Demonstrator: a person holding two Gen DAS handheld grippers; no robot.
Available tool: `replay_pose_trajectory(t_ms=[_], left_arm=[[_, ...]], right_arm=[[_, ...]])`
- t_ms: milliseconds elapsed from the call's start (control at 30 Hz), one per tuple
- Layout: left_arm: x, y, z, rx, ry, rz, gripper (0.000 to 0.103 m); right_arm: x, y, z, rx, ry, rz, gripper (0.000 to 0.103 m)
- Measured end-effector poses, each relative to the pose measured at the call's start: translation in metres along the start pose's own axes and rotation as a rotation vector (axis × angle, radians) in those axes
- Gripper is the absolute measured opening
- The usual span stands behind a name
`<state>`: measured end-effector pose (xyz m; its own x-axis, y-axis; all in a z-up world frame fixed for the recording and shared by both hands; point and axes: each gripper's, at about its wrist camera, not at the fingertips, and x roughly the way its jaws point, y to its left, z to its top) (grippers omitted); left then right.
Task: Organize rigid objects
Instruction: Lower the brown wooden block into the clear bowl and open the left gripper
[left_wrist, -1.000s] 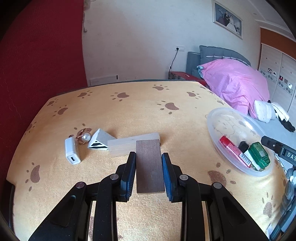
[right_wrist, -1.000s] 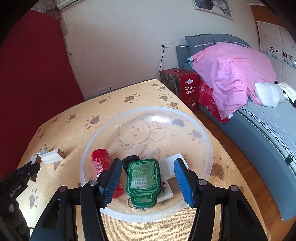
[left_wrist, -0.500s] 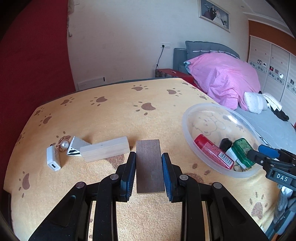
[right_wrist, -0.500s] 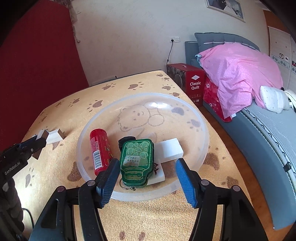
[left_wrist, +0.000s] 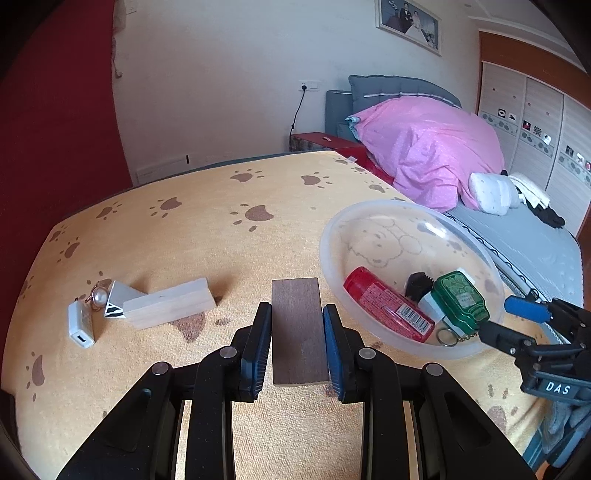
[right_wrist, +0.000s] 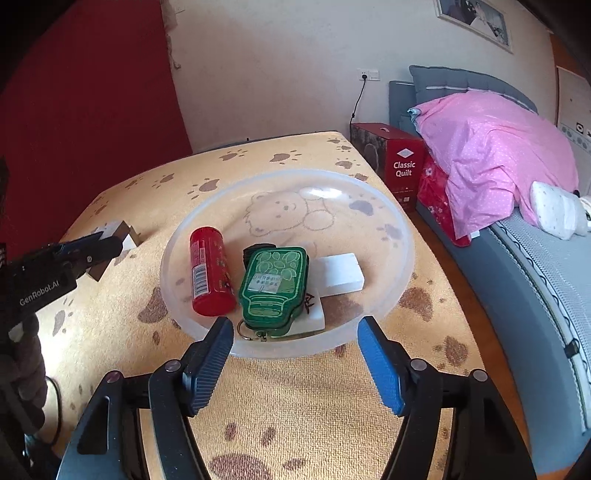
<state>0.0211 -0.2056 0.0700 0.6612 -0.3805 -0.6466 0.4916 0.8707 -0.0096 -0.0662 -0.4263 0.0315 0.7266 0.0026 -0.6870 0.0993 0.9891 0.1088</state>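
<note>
Gripping a flat dark-brown rectangular wooden block, your left tongs pinch its long edges; your empty right tongs are opening before the clear plastic bowl.

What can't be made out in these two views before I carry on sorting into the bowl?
- Black item in the clear bowl: mostly behind the green tin, both views.
- White piece under the tin: its black mark is half covered.
- Dark wooden block in the left gripper: underside hidden.
- Small ring by the white charger: too small for detail.
</note>
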Motion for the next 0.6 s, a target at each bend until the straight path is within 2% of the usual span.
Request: replay_pose_trajectory(t_ms=[100,400,500,600], left_arm=[[0.003,-0.005,0.001,-0.002,0.009,-0.017,0.028],[0.002,-0.020,0.002,0.026,0.008,-0.031,0.028],[0.002,-0.024,0.003,0.032,0.009,-0.037,0.028],[0.004,-0.031,0.004,0.046,0.010,-0.049,0.028]], right_arm=[[0.003,-0.006,0.002,0.023,0.001,0.000,0.078],[0.019,-0.035,0.011,0.117,0.017,-0.112,0.078],[0.020,-0.044,0.011,0.153,0.012,-0.124,0.078],[0.021,-0.049,0.010,0.183,0.010,-0.099,0.078]])
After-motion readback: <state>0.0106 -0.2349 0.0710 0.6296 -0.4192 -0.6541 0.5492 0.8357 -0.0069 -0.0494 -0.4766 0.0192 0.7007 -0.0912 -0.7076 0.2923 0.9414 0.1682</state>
